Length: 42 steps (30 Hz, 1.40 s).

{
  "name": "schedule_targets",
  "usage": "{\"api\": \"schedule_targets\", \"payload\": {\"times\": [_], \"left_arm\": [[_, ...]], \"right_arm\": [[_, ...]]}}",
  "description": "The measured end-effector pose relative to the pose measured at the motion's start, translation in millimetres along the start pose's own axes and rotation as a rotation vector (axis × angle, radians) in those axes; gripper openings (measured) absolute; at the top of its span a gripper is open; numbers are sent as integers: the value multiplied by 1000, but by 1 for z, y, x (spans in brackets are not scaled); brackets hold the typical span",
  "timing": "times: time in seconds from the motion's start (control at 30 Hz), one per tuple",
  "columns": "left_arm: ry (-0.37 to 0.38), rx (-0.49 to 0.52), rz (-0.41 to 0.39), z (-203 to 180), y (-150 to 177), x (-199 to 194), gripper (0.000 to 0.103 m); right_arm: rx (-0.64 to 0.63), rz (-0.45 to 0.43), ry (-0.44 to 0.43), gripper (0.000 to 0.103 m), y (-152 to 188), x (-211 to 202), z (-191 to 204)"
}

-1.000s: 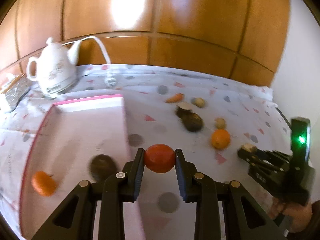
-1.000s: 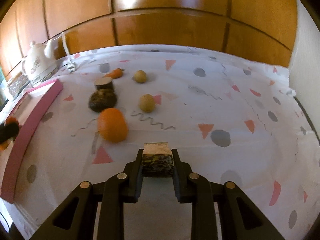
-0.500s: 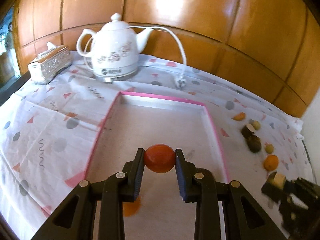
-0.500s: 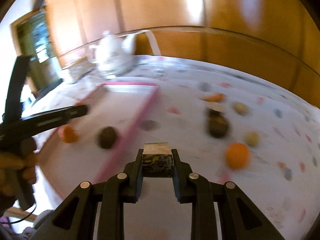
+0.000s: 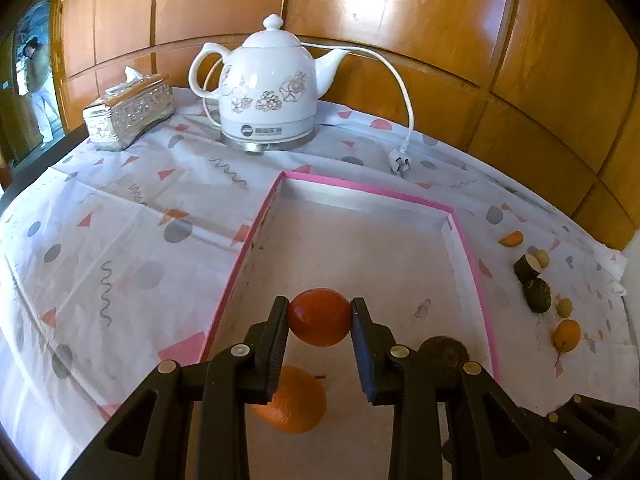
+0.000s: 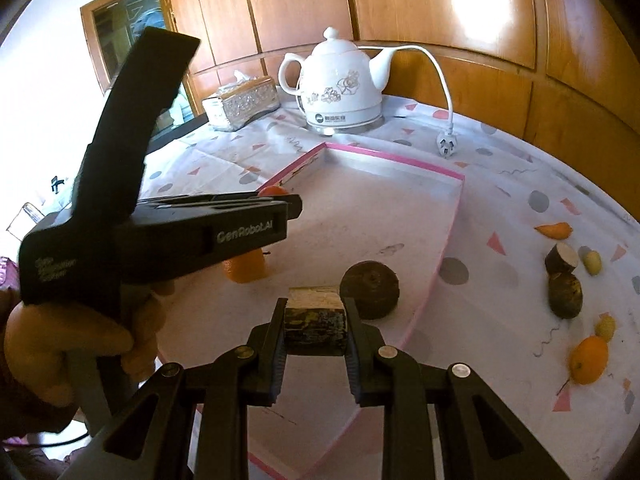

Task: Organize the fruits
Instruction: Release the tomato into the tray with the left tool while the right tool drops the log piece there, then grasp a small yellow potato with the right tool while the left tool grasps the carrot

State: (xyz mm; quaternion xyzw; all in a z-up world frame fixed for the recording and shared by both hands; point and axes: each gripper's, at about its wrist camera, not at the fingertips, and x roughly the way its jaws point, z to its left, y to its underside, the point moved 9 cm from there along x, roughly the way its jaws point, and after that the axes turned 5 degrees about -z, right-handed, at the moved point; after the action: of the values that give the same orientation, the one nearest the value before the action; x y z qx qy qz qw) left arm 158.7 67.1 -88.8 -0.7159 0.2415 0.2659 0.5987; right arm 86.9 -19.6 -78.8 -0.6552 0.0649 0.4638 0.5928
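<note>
Both claws loaded over the pink tray [image 5: 472, 256].
Left claw [image 5: 320, 318] clamped on a red-orange fruit [image 5: 319, 317], an orange [image 5: 294, 404] just below; right claw [image 6: 315, 326] clamped on a dark chunk [image 6: 315, 320], round brown piece [image 6: 370, 288] just ahead.

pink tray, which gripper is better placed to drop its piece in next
Left, narrowly. The left gripper holds the red-orange fruit well inside the pink tray, above the orange. The right gripper holds the cut dark chunk near the tray's rim, beside the dark round fruit.
</note>
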Motion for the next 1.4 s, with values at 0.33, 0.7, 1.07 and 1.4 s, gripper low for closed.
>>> {"api": "schedule_targets", "payload": {"times": [0.33, 0.7, 1.07, 1.4], "left_arm": [[-25, -7, -24, 7, 10, -15, 41], [2, 19, -47, -8, 17, -33, 42], [70, 85, -43, -45, 25, -41, 42], [119, 154, -35, -77, 31, -43, 42]], "right_arm": [[42, -8, 2, 36, 1, 3, 3], [129, -81, 104, 36, 2, -26, -25], [249, -105, 220, 36, 18, -50, -81], [400, -95, 383, 36, 60, -86, -167]]}}
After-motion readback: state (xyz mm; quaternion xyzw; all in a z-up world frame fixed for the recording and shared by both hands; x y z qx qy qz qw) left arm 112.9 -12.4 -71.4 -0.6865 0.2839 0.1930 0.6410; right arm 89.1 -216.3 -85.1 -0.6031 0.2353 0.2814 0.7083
